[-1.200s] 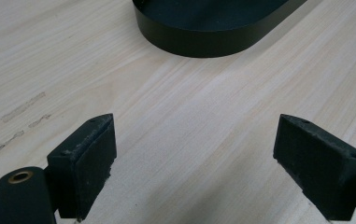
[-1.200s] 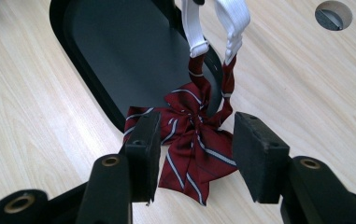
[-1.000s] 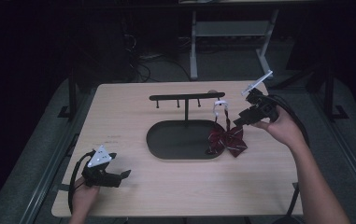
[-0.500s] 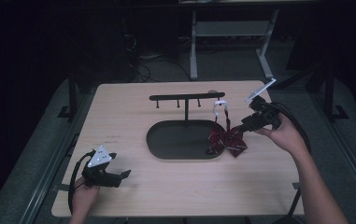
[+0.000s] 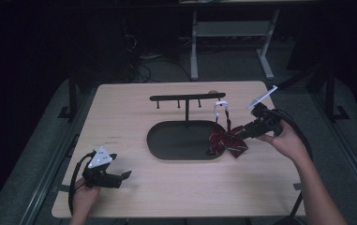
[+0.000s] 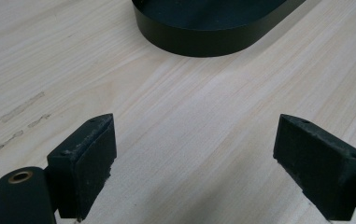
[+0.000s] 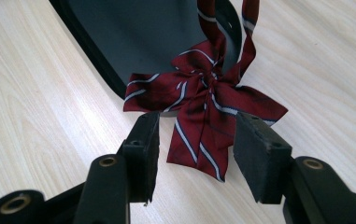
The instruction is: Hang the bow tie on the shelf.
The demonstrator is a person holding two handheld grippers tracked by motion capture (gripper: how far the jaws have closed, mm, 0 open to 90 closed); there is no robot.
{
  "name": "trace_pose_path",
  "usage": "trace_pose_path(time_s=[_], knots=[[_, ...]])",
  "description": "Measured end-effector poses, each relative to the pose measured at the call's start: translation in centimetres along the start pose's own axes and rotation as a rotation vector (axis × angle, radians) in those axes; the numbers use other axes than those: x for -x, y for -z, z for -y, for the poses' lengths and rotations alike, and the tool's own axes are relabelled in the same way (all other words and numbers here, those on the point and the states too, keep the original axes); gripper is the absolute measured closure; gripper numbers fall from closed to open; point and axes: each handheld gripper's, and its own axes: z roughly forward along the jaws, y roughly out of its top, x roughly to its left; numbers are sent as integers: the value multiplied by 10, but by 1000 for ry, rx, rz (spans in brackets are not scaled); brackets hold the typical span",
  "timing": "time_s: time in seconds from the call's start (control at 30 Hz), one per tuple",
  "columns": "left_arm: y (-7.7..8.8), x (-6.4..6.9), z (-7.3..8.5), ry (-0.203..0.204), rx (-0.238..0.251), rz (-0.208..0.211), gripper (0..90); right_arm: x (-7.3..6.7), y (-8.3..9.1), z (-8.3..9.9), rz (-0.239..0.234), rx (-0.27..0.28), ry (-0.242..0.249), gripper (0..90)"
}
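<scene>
Maroon cloth with thin pale stripes makes up the bow tie (image 5: 227,143), which lies at the right end of the black oval tray (image 5: 167,140), partly on the tray's rim and partly on the pale wooden desk (image 5: 176,187). Its neck strap runs up and away to a white clasp (image 5: 220,108) hanging from the right end of the black hanger rack (image 5: 188,98) that stands on the tray. The right hand (image 5: 284,140) reaches in from the right side, forearm angled up from the near right corner, and holds the right claw (image 5: 241,135) low and pointing left toward the bow. In the right gripper view, the right claw (image 7: 196,149) stands released, its jaws apart on either side of the bow's nearest tail, and I cannot tell whether the pads touch the cloth. The bow's wings spread roughly left to right across that view, with two tails pointing back toward the claw. The left hand (image 5: 85,197) rests at the near left of the desk, holding the left claw (image 5: 122,176) level and aimed right; in the left gripper view that claw (image 6: 194,154) is wide and released over bare wood, well apart from the tray's near end (image 6: 203,39).
</scene>
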Motion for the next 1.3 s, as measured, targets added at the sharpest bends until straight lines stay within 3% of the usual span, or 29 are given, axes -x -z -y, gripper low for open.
trace_pose_path(time_s=[1.3], knots=[[0,0,0,-1,-3,-1,132,-4,-16,42,-36,15,-35,488]])
